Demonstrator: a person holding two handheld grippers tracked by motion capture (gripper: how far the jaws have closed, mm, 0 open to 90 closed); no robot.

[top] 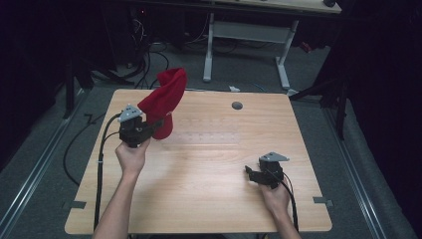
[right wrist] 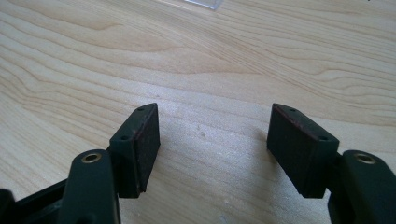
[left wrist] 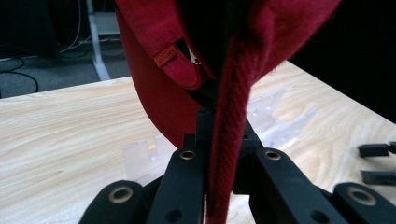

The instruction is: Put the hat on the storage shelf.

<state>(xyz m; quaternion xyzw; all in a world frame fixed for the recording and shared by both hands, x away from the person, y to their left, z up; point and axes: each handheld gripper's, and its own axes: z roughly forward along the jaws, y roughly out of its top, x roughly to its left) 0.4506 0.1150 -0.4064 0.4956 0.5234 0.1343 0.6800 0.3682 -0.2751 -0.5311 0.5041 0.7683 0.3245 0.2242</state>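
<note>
A red fabric piece (top: 165, 95) with a ribbed edge and a small orange tag hangs raised above the back left of the wooden table (top: 214, 199), its lower part near the surface. My left gripper (top: 153, 124) is shut on the fabric's ribbed edge (left wrist: 229, 107), which runs straight up between the jaws of the left gripper (left wrist: 219, 144). My right gripper (top: 251, 174) rests low at the front right, open, with bare wood between the pads of the right gripper (right wrist: 212, 140). Its jaw tips (left wrist: 376, 163) show at the right edge of the left gripper view.
A clear, nearly invisible plastic piece (top: 209, 130) lies flat mid-table, just right of the fabric; part of the clear plastic (left wrist: 140, 154) shows near my left jaws. A grey round plug (top: 237, 105) sits near the far edge. A white-legged desk (top: 246, 35) and floor cables stand beyond.
</note>
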